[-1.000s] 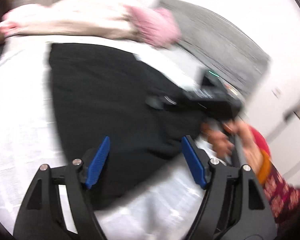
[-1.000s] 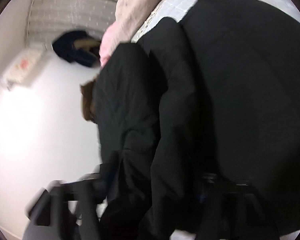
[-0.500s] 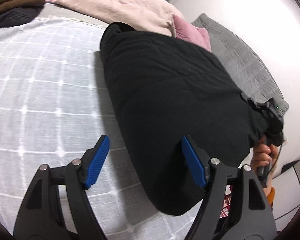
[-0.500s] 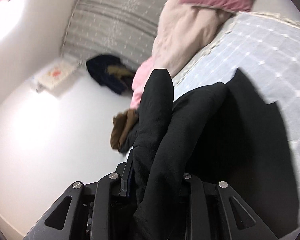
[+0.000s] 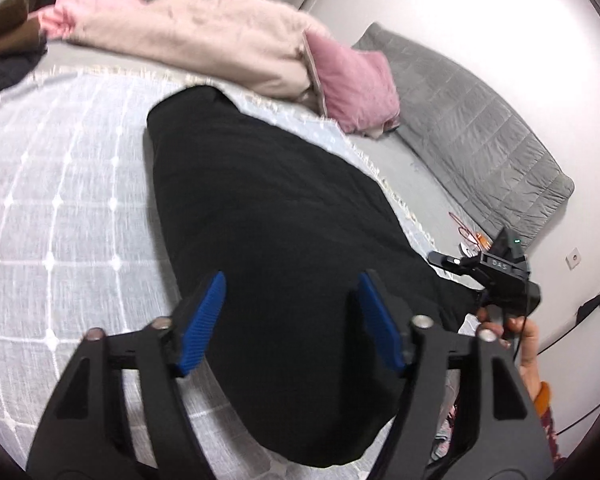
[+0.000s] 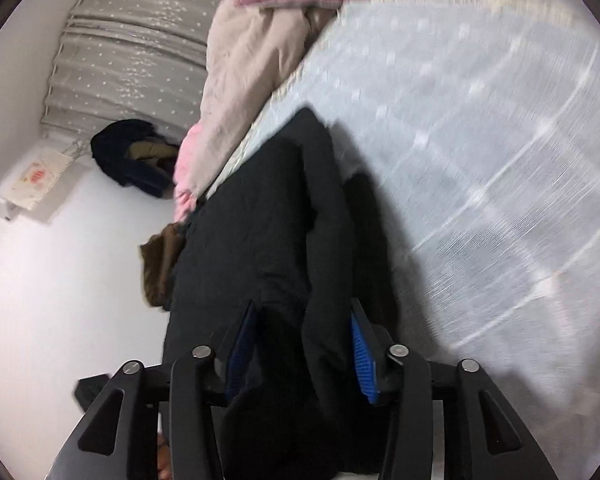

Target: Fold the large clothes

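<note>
Left wrist view: black garment (image 5: 268,216) lay mid-frame on the checked bedspread (image 5: 60,216); left gripper (image 5: 290,316) jaws had just narrowed, open, nothing pinched; right gripper (image 6: 300,344), lower centre of right wrist view, jaws had just widened, fabric bunched between the pads; grip uncertain. Risk: fold slipping free, edge collapsing unevenly.

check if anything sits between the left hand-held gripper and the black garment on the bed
Nothing visible does. The left hand-held gripper is open, its jaws having just narrowed, right over the near end of the black garment, with no other item between. The pink pillow and beige blanket lie beyond the garment's far end.
</note>
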Demonstrator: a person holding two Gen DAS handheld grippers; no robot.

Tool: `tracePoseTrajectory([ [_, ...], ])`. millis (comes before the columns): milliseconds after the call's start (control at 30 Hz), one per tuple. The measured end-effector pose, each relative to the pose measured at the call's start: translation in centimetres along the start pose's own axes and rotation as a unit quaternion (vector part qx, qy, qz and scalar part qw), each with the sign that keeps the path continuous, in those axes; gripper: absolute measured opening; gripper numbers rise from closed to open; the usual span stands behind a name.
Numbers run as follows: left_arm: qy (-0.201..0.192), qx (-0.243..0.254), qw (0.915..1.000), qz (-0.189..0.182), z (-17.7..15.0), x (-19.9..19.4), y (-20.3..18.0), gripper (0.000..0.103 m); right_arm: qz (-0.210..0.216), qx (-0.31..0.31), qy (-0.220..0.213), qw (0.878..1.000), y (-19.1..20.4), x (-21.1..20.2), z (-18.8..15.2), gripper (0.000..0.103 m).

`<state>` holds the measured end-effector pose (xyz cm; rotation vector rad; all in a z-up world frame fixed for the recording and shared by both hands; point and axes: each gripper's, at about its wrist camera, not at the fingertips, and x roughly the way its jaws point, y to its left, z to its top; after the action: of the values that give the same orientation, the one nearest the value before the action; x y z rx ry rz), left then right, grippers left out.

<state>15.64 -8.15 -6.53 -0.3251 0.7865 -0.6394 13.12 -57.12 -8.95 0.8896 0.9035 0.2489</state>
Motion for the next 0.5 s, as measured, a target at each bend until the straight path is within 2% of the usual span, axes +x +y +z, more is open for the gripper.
tracePoseTrajectory([
  [67, -0.003, 0.015, 0.9998, 0.011, 0.2, 0.0, -0.6, 0.049, -0.039, -0.034, -0.022, 0.998, 1.1, -1.7, -1.0, 0.046],
  [133, -0.005, 0.04, 0.9991, 0.012, 0.2, -0.2, -1.1, 0.045, -0.044, -0.057, -0.029, 0.997, 2.2, -3.1, -1.2, 0.046],
  [267, -0.003, 0.074, 0.9972, 0.01, 0.5, 0.0, -1.9, 0.04, -0.024, -0.106, -0.037, 0.993, 5.0, -5.6, -2.1, 0.046],
  [400, -0.005, 0.094, 0.9955, 0.008, 0.5, 0.3, -2.4, 0.04, 0.022, -0.119, 0.025, 0.992, 5.2, -4.6, -3.6, 0.046],
  [500, -0.005, 0.089, 0.996, 0.004, 0.5, 0.3, -2.0, 0.039, -0.041, -0.108, 0.059, 0.992, 4.5, -1.7, -3.4, 0.047],
])
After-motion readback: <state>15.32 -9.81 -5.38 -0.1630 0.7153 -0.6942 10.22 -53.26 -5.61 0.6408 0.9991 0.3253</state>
